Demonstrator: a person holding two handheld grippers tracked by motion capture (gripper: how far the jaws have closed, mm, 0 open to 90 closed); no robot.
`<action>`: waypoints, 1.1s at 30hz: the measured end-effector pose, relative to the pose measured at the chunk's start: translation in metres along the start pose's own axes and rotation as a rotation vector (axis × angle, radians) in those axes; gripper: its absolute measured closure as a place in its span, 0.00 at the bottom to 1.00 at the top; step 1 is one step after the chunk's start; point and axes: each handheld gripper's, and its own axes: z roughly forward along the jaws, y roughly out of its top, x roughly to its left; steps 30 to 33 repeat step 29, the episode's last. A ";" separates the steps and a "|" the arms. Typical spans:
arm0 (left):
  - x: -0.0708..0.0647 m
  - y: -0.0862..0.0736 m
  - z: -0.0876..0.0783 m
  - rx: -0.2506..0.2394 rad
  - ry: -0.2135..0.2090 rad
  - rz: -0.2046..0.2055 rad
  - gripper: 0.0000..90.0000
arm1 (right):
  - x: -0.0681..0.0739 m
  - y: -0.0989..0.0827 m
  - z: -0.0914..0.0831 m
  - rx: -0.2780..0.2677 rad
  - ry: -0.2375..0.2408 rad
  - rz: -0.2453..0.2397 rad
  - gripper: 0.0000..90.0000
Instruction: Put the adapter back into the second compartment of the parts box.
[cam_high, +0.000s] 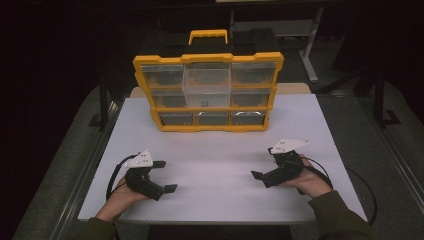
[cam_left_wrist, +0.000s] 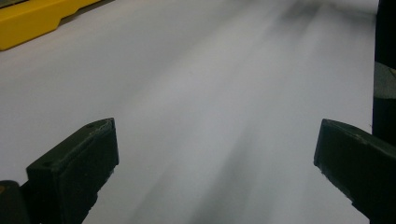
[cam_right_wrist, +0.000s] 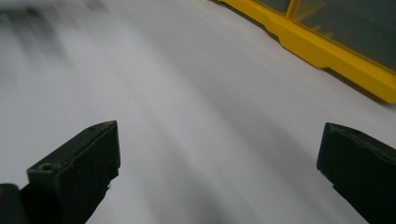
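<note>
High view: yellow plastic drawer organiser (cam_high: 207, 92) stands at the white desk's (cam_high: 220, 165) far edge; left gripper (cam_high: 165, 176) and right gripper (cam_high: 263, 166), both spread empty, rest near the front corners.

Both hands wear olive-green sleeves. The left gripper (cam_high: 166, 176) and right gripper (cam_high: 262, 166) are black, each topped by a pale three-cornered plate dotted with screws. Black cables loop from each.

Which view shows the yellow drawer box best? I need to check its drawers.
The high view: the whole drawer box stands at the table's far side, handle up, one middle drawer pulled out. The left gripper view catches just a yellow corner; the right gripper view shows its bottom edge and two drawer fronts.
</note>
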 end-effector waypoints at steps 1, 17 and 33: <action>0.000 0.000 0.000 0.000 0.000 -0.001 0.00 | 0.000 -0.003 0.000 -0.001 -0.002 0.005 0.00; 0.000 -0.001 0.001 0.005 -0.003 0.007 0.00 | -0.003 -0.037 -0.004 0.002 -0.005 0.029 0.00; 0.001 -0.001 0.000 0.009 0.003 0.006 0.00 | -0.001 -0.041 0.001 0.036 0.022 0.015 0.00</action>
